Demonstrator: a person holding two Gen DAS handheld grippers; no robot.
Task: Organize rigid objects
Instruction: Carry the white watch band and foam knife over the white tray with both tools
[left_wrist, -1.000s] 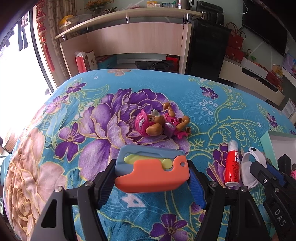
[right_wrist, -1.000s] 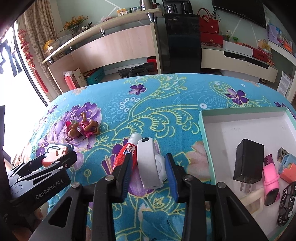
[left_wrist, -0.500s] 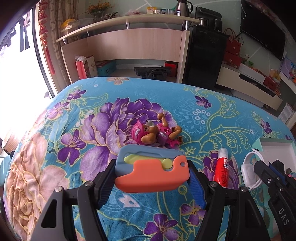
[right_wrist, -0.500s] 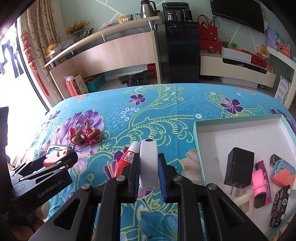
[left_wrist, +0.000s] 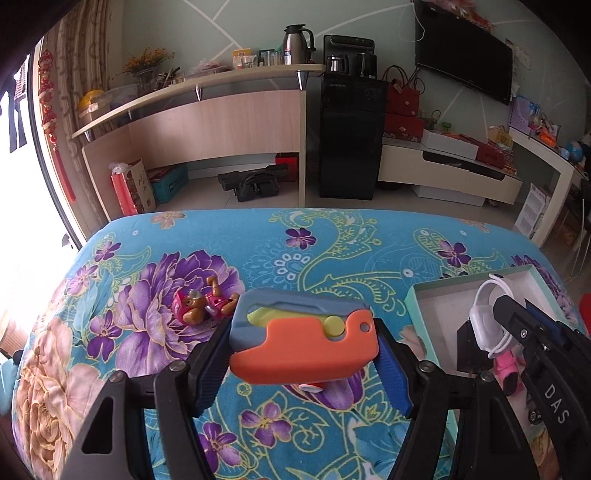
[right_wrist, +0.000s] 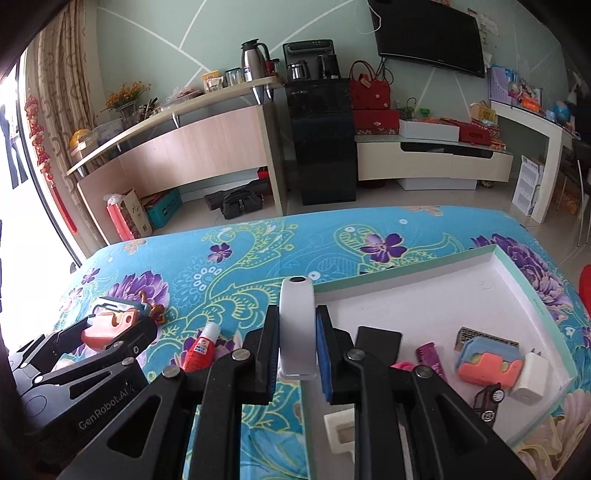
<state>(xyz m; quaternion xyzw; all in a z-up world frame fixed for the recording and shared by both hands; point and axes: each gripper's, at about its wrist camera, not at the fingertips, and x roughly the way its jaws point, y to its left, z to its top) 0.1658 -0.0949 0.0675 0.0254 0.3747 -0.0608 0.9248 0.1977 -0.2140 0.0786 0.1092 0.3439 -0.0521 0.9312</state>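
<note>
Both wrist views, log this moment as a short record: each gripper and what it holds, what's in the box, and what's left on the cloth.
left gripper: shut on orange and blue toy
right gripper: shut on white band, at the box's near-left corner
box: black charger, second orange and blue toy, white plug, toy car, pink item
cloth: red glue tube, puppy figure

A bed or table under a turquoise floral cloth (right_wrist: 258, 266) fills the lower frame. On it, at left, lie a pink toy dog (left_wrist: 201, 304) and a red glue bottle (right_wrist: 201, 349). A shallow white tray with a mint rim (right_wrist: 406, 273) sits at right.
</note>
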